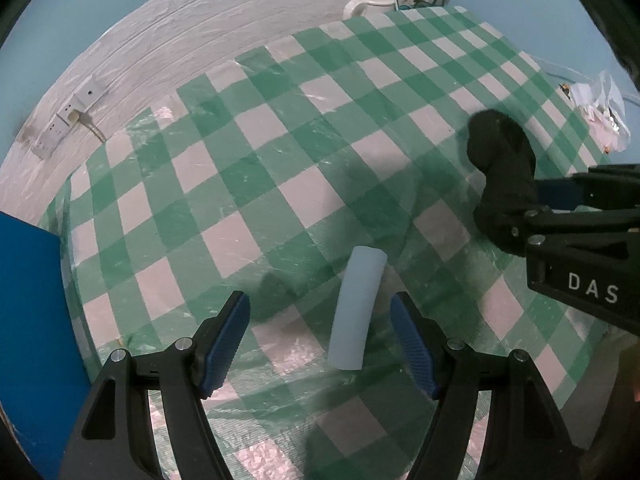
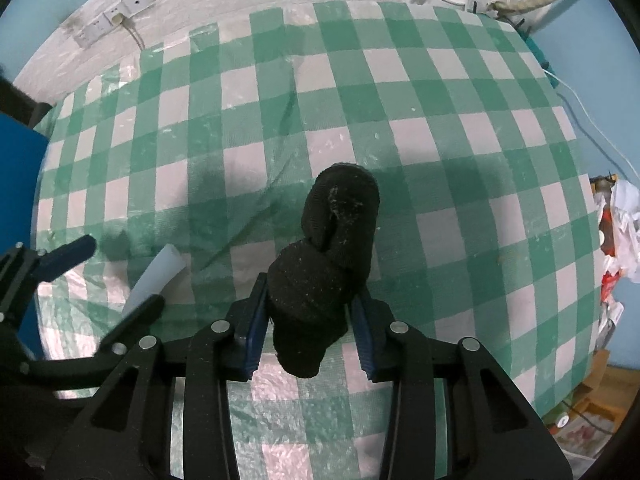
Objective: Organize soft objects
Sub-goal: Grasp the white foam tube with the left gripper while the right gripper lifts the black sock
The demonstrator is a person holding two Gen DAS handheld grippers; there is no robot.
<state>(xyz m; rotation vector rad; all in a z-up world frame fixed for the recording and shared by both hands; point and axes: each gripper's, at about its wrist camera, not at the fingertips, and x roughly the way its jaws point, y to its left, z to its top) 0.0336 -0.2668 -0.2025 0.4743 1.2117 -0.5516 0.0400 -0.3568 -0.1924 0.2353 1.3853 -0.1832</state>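
Right claw (image 2: pixel 308 312) clamps the black sock (image 2: pixel 324 264) mid-frame, left claw (image 1: pixel 320 332) wide open straddling the white foam tube (image 1: pixel 356 308): centre, then squeeze gently.

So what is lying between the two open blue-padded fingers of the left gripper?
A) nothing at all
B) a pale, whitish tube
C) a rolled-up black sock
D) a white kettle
B: in the left wrist view the pale tube lies on the checked tablecloth between the left gripper fingers, which stand apart from it; the black sock is in the right gripper instead.
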